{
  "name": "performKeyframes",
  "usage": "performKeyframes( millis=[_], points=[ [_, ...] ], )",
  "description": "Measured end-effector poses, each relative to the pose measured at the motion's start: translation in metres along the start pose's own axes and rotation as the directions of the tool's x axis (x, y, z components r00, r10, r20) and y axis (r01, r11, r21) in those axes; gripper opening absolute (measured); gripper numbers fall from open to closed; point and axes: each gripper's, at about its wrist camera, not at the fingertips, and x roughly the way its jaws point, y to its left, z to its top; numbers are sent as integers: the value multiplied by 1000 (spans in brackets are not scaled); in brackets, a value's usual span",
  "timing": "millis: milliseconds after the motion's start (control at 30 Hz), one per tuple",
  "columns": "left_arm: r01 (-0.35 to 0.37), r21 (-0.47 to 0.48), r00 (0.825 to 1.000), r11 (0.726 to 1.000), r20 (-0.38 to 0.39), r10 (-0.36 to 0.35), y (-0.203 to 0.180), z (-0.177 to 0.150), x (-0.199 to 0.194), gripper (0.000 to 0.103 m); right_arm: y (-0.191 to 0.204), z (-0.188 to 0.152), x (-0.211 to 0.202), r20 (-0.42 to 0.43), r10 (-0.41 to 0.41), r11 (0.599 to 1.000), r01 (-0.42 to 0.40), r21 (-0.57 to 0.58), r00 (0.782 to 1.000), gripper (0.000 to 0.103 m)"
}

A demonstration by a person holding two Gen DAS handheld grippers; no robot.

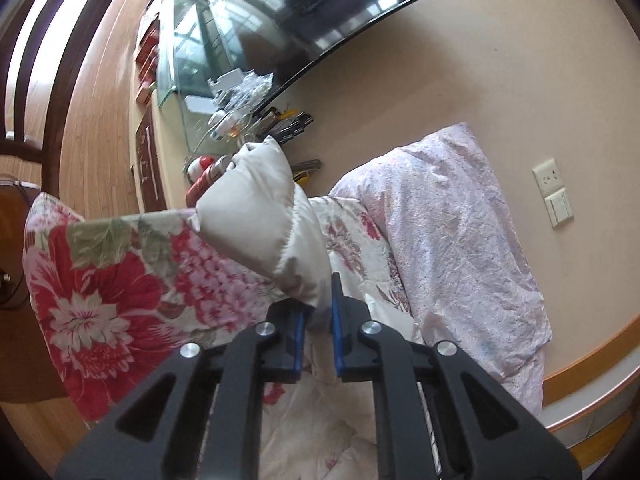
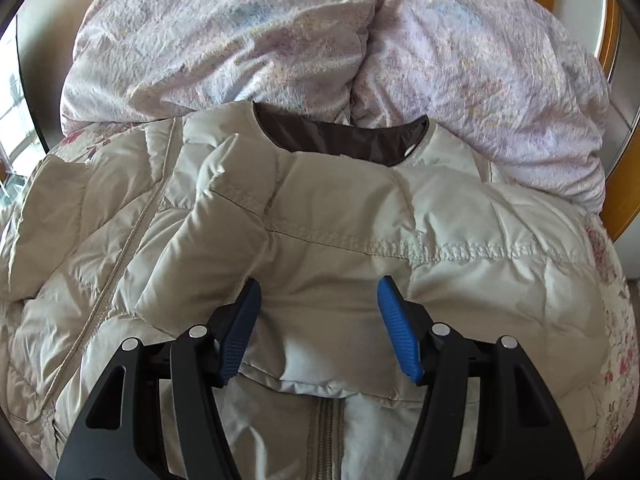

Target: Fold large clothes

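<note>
A cream quilted down jacket [image 2: 320,208] lies spread on the bed in the right wrist view, brown-lined collar [image 2: 340,136] at the far side, zipper [image 2: 328,432] near me. One sleeve is folded across its chest. My right gripper [image 2: 318,296] hovers open over that folded sleeve, its blue pads [image 2: 396,320] standing wide on either side of a puffy fold. In the left wrist view my left gripper [image 1: 318,304] is shut on a cream padded part of the jacket [image 1: 256,216], which is lifted above the bedspread.
A crumpled pale pink quilt [image 2: 280,40] is heaped behind the jacket, also seen as the quilt [image 1: 448,232]. A red floral bedspread [image 1: 112,280] covers the bed. Beyond stand a cluttered glass-topped cabinet [image 1: 192,60], a television [image 1: 320,12] and a wall socket [image 1: 548,178].
</note>
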Motion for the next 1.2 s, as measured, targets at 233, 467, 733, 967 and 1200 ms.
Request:
performKeyframes(
  millis=[233,467,733,967,1200],
  points=[
    [110,275,993,955,7,-117,-110,-22,-21,11,-6,5,6,-63,48,998,-51,-38,997,63],
    [288,514,957,808,-124,-262,-217,-93,-31,11,-52,-4,-44,14,135,988,-135,78,991,83],
    [488,598,872,635,-369,-323,-279,-193,-17,11,-127,-17,-67,20,96,976,-98,193,995,86],
    [548,621,819,561,-533,-211,-291,-280,21,11,-163,-33,-69,16,51,962,-53,270,999,86],
    [530,686,804,499,-593,-39,-284,-344,62,19,-176,-38,-64,9,34,953,-35,300,999,86]
  ],
)
